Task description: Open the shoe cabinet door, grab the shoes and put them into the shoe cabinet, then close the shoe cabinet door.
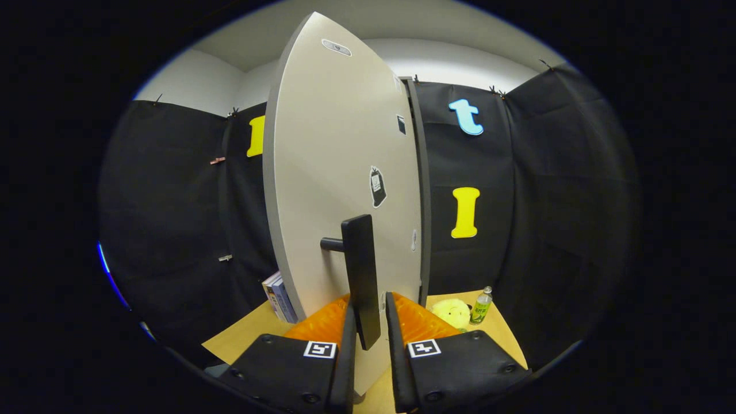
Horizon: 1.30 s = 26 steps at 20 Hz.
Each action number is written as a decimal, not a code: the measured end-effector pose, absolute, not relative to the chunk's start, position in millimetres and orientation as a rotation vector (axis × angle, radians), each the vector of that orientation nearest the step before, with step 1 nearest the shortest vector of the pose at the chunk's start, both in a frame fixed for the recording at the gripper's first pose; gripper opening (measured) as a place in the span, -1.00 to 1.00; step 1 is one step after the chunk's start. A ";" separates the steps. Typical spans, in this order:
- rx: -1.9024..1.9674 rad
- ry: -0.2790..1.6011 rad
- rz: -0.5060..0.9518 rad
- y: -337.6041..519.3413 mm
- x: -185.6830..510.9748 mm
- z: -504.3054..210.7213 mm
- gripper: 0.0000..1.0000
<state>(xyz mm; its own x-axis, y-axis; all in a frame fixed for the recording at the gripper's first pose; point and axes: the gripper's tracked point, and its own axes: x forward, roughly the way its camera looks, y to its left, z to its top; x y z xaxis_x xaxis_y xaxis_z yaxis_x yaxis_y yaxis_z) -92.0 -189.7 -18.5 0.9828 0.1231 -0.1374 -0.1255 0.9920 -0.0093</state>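
Tool [368, 322] spread around door handle [361, 270] (untouched); bottle [481, 305], books [279, 296] beyond

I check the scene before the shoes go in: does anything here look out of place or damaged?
Nothing stands out. The gripper has its fingers around the black handle of the cabinet door; the bottle stands upright.

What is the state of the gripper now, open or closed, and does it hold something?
Gripper: its fingers stand on both sides of the black door handle of the shoe cabinet door; whether both press on it cannot be told.
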 end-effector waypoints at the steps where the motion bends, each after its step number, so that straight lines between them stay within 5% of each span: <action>1: -0.026 0.138 0.099 -198.6 -97.7 -17.1 -0.39; 12: -0.018 0.015 -0.003 -236.2 -164.0 29.6 -0.40; 26: -0.097 0.261 0.187 -126.1 -109.2 -100.2 -0.41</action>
<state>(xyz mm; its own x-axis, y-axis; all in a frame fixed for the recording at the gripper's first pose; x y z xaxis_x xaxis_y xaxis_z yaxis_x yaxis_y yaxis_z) -109.2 -126.1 -100.2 0.9489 0.1710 -0.2651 -0.1961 0.9780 -0.0712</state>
